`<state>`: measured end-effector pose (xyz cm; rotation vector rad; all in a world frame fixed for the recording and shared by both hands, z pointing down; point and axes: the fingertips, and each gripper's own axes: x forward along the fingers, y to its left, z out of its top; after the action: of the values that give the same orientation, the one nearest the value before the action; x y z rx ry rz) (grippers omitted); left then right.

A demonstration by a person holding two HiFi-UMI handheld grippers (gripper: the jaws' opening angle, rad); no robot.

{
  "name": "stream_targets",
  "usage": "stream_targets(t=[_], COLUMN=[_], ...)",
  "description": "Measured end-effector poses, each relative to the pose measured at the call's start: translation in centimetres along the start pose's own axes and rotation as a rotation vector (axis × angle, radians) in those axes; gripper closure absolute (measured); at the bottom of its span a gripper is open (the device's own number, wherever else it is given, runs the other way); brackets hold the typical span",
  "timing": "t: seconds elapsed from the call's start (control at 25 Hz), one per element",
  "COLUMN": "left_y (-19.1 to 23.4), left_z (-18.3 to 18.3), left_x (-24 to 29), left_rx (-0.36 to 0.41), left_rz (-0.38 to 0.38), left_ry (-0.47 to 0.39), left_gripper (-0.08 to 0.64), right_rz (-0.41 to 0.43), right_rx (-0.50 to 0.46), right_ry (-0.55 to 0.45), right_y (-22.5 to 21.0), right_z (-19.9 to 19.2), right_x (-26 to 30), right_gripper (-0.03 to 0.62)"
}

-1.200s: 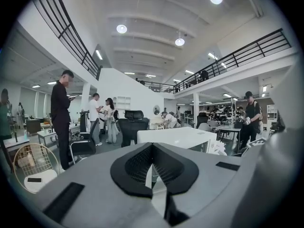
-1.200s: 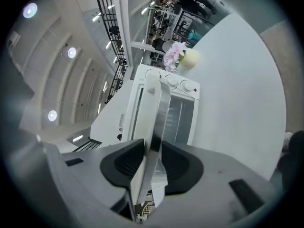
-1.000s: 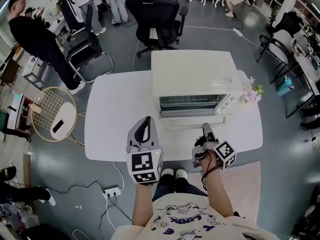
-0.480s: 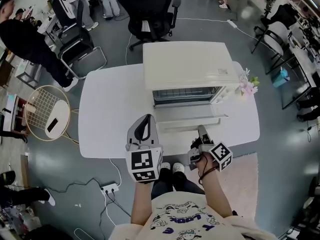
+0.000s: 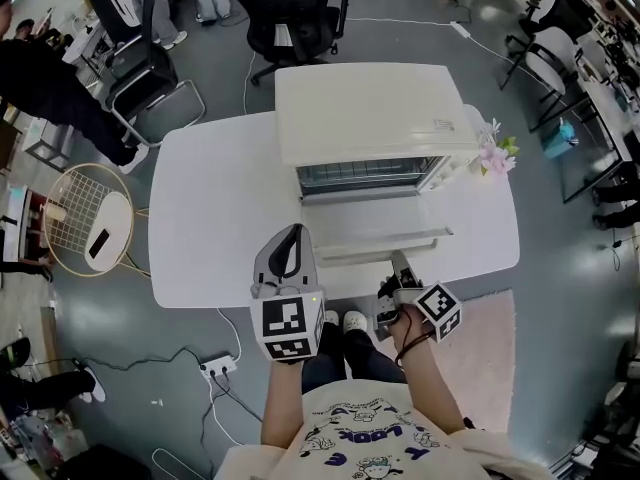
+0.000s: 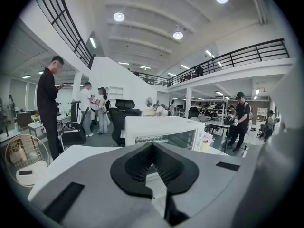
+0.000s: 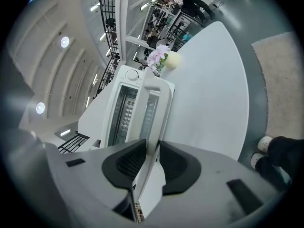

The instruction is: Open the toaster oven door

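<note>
A cream toaster oven (image 5: 375, 113) stands on the white table (image 5: 220, 228), with its door (image 5: 375, 223) folded down flat toward me. My right gripper (image 5: 398, 261) is at the door's front edge. In the right gripper view the door's handle bar (image 7: 153, 108) runs between the closing jaws of the right gripper (image 7: 152, 144), with a thin gap still beside one pad. My left gripper (image 5: 292, 236) hovers over the table's near edge, left of the door, shut and holding nothing. In the left gripper view the oven (image 6: 156, 127) lies ahead beyond the left gripper (image 6: 153, 148).
A small vase of pink flowers (image 5: 497, 158) stands right of the oven. Office chairs (image 5: 290, 8) and people (image 5: 50, 78) are behind the table. A round wire-topped stand (image 5: 88, 218) is to the left. A power strip (image 5: 222, 368) and a pink rug (image 5: 480, 368) lie on the floor.
The head view has shifted, so the oven and table sit higher and further left. The door stays down, and the right gripper keeps to its front edge. The left gripper has barely moved.
</note>
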<state>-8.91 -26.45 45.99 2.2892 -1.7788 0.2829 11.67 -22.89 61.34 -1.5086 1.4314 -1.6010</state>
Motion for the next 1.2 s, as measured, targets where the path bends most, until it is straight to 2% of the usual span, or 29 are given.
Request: stream_targets(t=[0.68,1.2], left_y=[-0.8,-0.5], left_z=[-2.9,-5.2], left_x=[1.0,1.0], left_rx=[-0.005,-0.006], left_rz=[-0.011,0.007], left_ry=[0.056,0.099], left_gripper=[0.555,0.555], right_rz=[-0.146,-0.19], right_rx=[0.015,-0.021], right_ry=[0.058,0.103], right_y=[-6.5,-10.6], right_z=[-1.7,-2.5], right_x=[-0.2,0.5], right_gripper=[0.515,0.515])
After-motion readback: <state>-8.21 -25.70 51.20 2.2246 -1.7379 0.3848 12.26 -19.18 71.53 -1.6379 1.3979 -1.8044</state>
